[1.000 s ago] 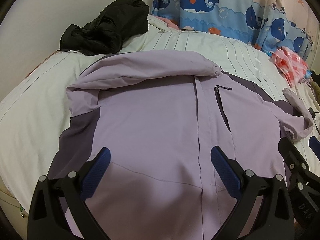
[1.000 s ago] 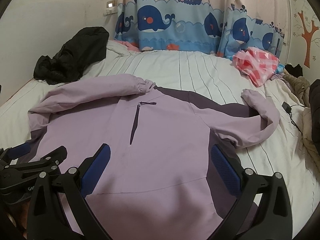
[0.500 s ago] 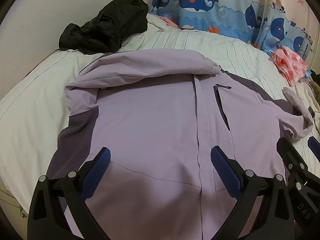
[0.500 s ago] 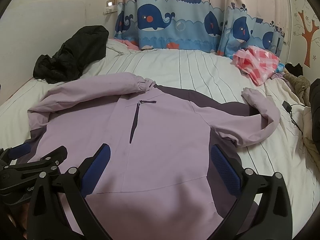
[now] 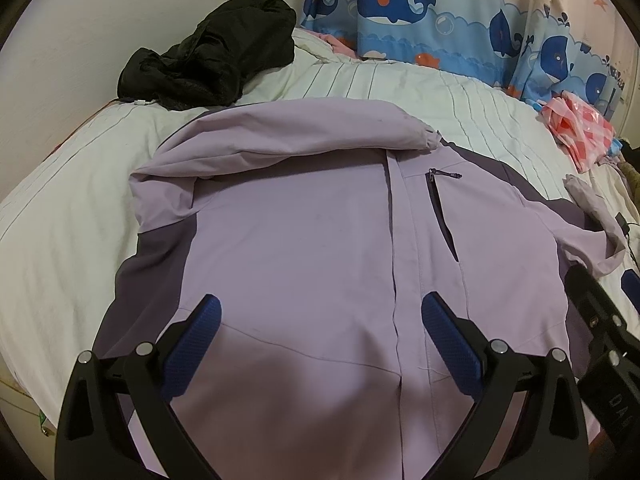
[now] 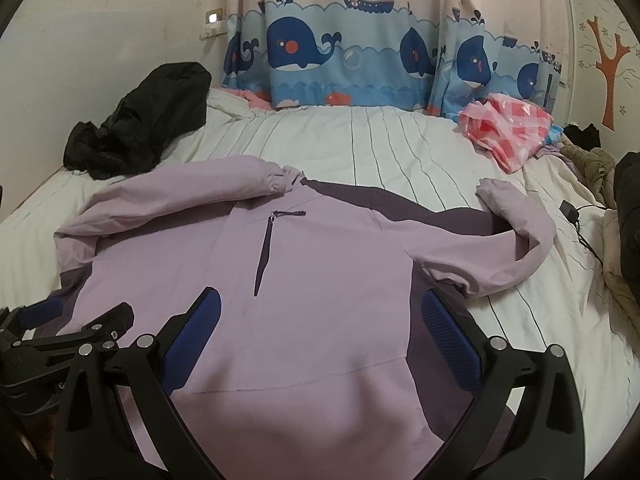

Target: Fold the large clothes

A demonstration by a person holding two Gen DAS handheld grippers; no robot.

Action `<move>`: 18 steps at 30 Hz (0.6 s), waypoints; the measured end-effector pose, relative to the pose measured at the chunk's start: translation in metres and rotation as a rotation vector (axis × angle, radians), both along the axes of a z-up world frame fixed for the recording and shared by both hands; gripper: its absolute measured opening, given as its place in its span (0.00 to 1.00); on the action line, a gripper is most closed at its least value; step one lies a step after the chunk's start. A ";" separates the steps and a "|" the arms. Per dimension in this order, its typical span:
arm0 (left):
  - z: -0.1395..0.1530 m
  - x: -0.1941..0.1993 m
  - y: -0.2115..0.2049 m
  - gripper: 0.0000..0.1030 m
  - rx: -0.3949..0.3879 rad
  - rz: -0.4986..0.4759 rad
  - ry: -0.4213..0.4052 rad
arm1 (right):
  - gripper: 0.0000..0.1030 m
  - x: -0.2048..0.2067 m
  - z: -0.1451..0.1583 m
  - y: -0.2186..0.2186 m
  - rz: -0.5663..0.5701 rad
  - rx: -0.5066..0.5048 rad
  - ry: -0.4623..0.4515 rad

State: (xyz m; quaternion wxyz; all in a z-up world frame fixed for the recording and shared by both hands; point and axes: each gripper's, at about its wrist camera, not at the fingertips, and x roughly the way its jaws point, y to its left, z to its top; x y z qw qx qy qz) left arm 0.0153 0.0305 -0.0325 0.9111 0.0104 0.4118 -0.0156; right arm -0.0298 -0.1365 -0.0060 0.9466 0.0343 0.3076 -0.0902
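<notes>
Lilac jacket (image 5: 304, 248) – soft, limp, slippery-looking shell; I'd pinch hem or sleeve cuff (image 6: 494, 192) – both tongs (image 5: 320, 332) (image 6: 320, 332) gape empty.

A jacket (image 6: 320, 280) is spread flat across the bed (image 6: 380, 144), one sleeve (image 6: 180, 196) folded over its far edge, the other sleeve (image 6: 520, 232) curled at right. A heap of clothing (image 6: 136, 124) is piled behind at left, a bag (image 6: 508, 128) behind at right, before the curtain (image 6: 360, 52).
</notes>
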 end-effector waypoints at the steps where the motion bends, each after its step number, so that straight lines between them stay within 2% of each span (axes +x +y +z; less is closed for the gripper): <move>1: 0.000 0.000 0.000 0.93 0.000 0.000 0.000 | 0.94 -0.001 0.001 0.000 -0.001 0.001 -0.004; 12: 0.001 0.002 -0.005 0.93 0.015 -0.008 -0.001 | 0.94 -0.001 0.004 -0.006 -0.013 0.008 -0.002; 18: 0.001 0.006 -0.009 0.93 -0.017 -0.008 0.004 | 0.94 0.006 0.009 -0.011 -0.015 -0.001 0.012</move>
